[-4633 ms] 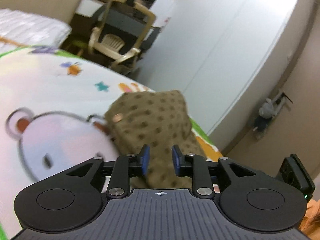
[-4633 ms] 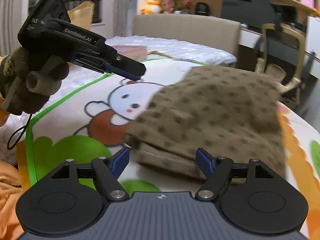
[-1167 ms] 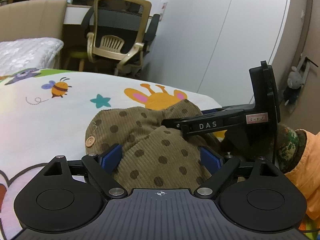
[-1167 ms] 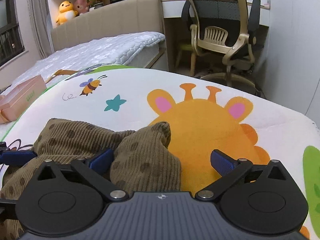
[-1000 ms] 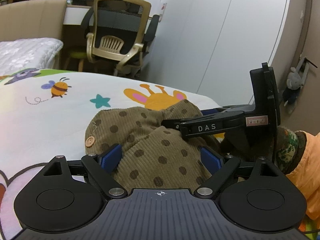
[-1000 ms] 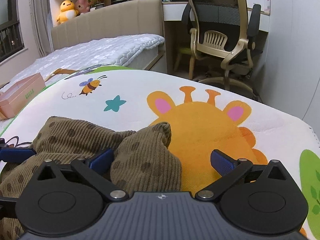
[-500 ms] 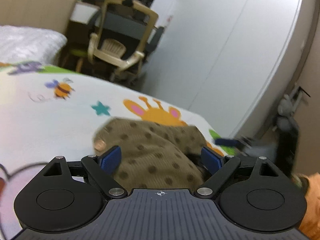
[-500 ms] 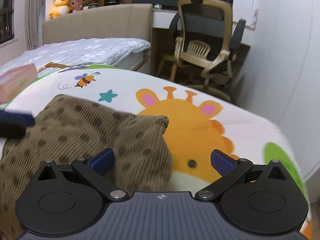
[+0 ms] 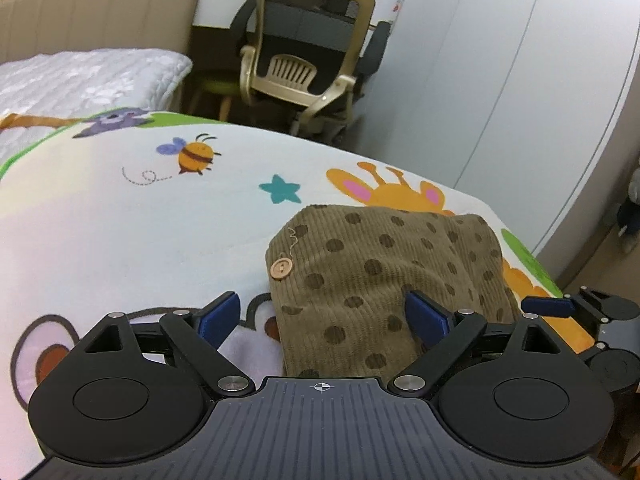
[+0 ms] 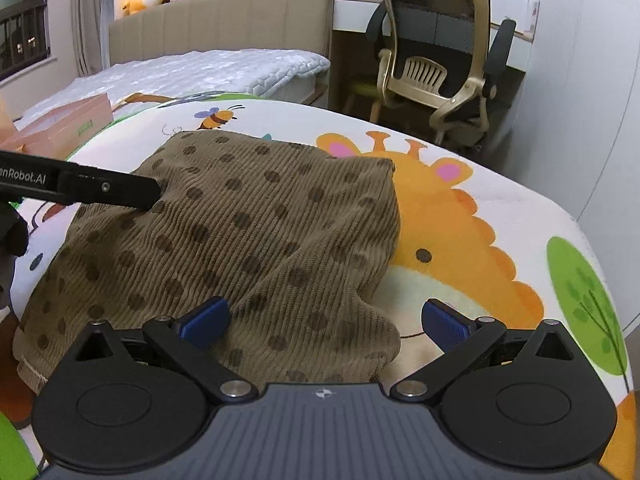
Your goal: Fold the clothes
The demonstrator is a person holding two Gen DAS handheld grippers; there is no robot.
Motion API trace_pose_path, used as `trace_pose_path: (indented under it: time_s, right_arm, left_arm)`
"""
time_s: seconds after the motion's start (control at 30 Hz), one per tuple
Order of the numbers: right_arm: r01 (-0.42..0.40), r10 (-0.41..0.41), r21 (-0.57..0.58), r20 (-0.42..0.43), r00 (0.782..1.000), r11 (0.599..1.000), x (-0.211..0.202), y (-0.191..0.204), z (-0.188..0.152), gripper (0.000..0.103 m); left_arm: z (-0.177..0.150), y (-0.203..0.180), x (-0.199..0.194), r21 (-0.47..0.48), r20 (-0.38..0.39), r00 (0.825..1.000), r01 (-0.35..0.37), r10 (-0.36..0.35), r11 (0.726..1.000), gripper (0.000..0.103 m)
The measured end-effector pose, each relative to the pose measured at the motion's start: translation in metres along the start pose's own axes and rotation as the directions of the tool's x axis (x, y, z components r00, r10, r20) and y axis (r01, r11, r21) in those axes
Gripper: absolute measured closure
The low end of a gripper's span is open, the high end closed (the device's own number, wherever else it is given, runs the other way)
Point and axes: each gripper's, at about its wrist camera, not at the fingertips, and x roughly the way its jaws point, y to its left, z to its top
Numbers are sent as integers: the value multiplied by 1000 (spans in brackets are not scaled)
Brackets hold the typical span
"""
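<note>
Cartoon mat [image 10: 460, 216]; dotted corduroy garment [image 10: 256, 232]; left tool [image 10: 154, 192] reads "enRobot.AI".

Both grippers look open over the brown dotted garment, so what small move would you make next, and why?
Probably lower the right gripper and pinch the near hem of the brown dotted garment. Both it and the left gripper stand open, holding nothing, and the cloth lies bunched and rumpled on the cartoon mat, so it likely needs another fold or smoothing.

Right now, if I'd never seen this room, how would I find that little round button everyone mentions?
Start at the play mat with cartoon animals. On it lies a folded brown corduroy garment with dark polka dots. The button sits at its left edge, below a loose thread: pale wood, lighter than every printed dot around it.
</note>
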Motion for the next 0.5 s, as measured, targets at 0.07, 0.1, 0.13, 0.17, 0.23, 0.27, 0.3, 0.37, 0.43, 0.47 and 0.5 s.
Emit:
trace_pose_path:
  time_s: [0.07, 0.1, 0.13, 0.17, 0.23, 0.27, 0.3, 0.37, 0.43, 0.47, 0.5]
  right_arm:
    - [-3, 3, 5, 0, 1000, 1000, 1, 0, -2, 0]
    - [-3, 3, 8, -1, 1000, 1000, 1, 1, -2, 0]
    - [-4, 4, 10, -2, 1000, 1000, 2, 1, -2, 0]
    - [-5, 5, 11, -2, 1000, 1000, 2, 1, -3, 0]
    - [-5, 5, 13, -4, 1000, 1000, 2, 1, -3, 0]
    - [-6, 6, 14, -4, 1000, 1000, 3, 1, -2, 0]
    - [-10, 10, 21, -8, 1000, 1000, 3, 0, -3, 0]
    - [-22, 22, 39, -15, 1000, 999, 5, -2, -3, 0]
    - [-33, 35, 57, -22, 999, 998, 7, -4, -3, 0]
    - [-39, 41, 66, -26, 999, 997, 8, -4, -3, 0]
    - [-47, 50, 85, -33, 998, 995, 8, -6, -3, 0]
  left_arm:
    - [0, 0, 1, -2, -2, 1000, 1, -1, 1000, 8]
    - [-1, 0, 2, -4, -3, 1000, 2, -2, 1000, 8]
    - [-1, 0, 2, -6, -4, 1000, 3, -3, 1000, 8]
    - [-1, 0, 3, -8, -5, 1000, 4, -4, 1000, 8]
    - [-2, 1, 3, -9, -6, 1000, 5, -5, 1000, 8]
    - [-2, 1, 3, -10, -6, 1000, 5, -5, 1000, 8]
    - [-2, 1, 3, -10, -6, 1000, 5, -6, 1000, 8]
    - [-3, 1, 4, -15, -9, 1000, 8, -8, 1000, 8]
    - [-4, 2, 5, -23, -12, 1000, 12, -12, 1000, 7]
    - [-4, 3, 5, -28, -13, 1000, 14, -14, 1000, 7]
    - [-5, 4, 6, -33, -14, 1000, 17, -17, 999, 7]
